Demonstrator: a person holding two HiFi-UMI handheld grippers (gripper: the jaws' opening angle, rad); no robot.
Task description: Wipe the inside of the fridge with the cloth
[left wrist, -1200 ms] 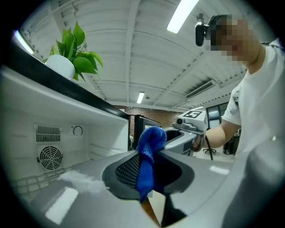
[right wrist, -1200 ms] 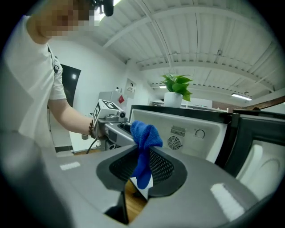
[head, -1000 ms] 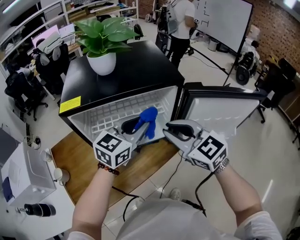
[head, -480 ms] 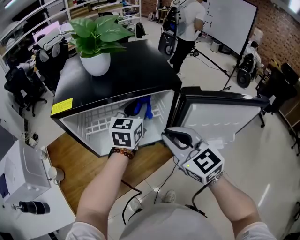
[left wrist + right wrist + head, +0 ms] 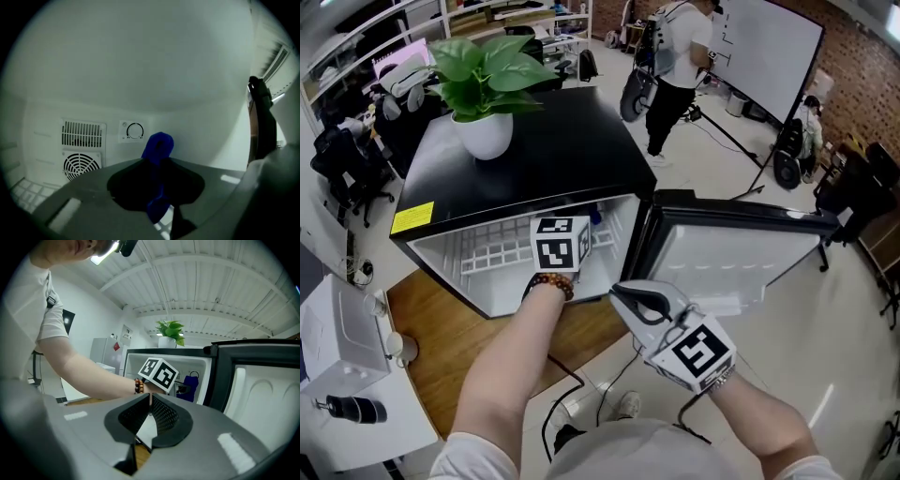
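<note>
The small black fridge (image 5: 525,150) stands open, its white inside facing me. My left gripper (image 5: 157,161) reaches deep into it, shut on the blue cloth (image 5: 158,146). The cloth sticks up past the jaw tips, close to the back wall, near the thermostat dial (image 5: 135,131). From the head view only the left marker cube (image 5: 561,242) and a sliver of cloth (image 5: 596,217) show. My right gripper (image 5: 614,291) hangs outside, in front of the fridge. Its jaws have just been closing; the tips now meet with nothing between them (image 5: 150,397).
The fridge door (image 5: 741,253) swings open to the right. A potted plant (image 5: 483,70) sits on the fridge top. Inside are a wire shelf (image 5: 492,253) and vent grilles (image 5: 82,133). A person (image 5: 680,56) stands behind; a white machine (image 5: 342,342) is at left.
My left gripper has pushed further into the fridge with the cloth, until the jaws are hidden in the head view. The right gripper's jaws have closed while it stayed in place.
</note>
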